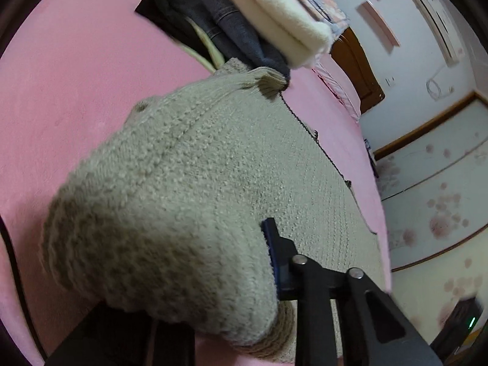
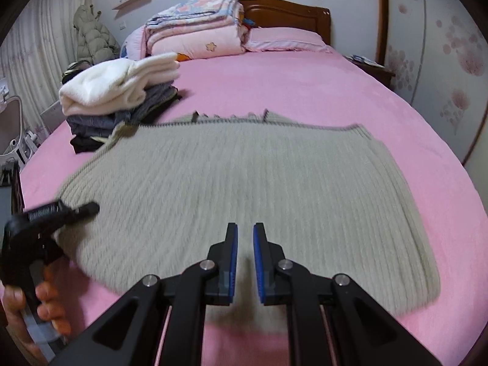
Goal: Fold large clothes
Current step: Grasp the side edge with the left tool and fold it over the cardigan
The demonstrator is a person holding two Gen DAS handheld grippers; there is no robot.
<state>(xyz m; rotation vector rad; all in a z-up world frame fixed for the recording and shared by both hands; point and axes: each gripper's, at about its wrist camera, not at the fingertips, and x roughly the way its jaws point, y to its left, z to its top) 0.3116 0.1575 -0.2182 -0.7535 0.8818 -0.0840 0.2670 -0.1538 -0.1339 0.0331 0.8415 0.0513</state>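
Gripping sweater (image 2: 244,189): left tongs (image 2: 88,209); right tongs (image 2: 245,238) slightly parted, empty.

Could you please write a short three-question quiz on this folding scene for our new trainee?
1. True or false: the right tongs are clamped on the grey knitted sweater.
2. Which lies on top of the folded pile? A) white garment B) jeans C) black garment
3. Fill in: the left tongs hold the sweater's ____ edge, as the right wrist view shows it.

Key: 1 false, they hover open above it; 2 A; 3 left.
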